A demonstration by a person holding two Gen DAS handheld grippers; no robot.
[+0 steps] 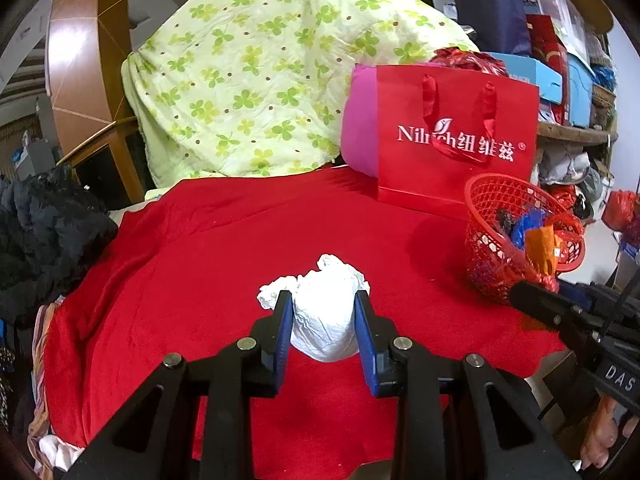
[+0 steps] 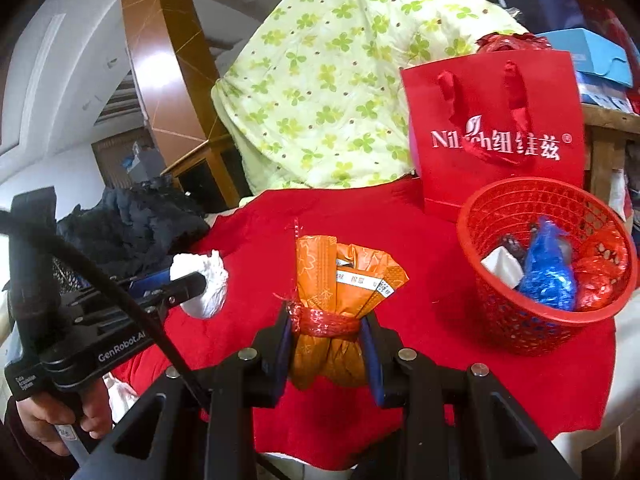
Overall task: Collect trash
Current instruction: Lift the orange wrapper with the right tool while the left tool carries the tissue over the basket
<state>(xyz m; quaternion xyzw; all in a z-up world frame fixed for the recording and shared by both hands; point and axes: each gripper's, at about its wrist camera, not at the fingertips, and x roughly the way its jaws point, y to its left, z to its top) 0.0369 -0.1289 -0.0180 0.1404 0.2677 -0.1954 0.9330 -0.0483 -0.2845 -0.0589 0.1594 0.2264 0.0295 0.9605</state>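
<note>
My left gripper is shut on a crumpled white paper wad, held just above the red cloth. The wad also shows in the right wrist view, at the tip of the left gripper. My right gripper is shut on an orange wrapper bundle tied with red string. A red mesh basket stands right of the bundle and holds blue, red and white scraps. In the left wrist view the basket is at the right, with the orange wrapper in front of it.
A red paper gift bag stands behind the basket, against a pink cushion. A green clover quilt is heaped at the back. Dark clothing lies at the left edge. Cluttered shelves fill the right.
</note>
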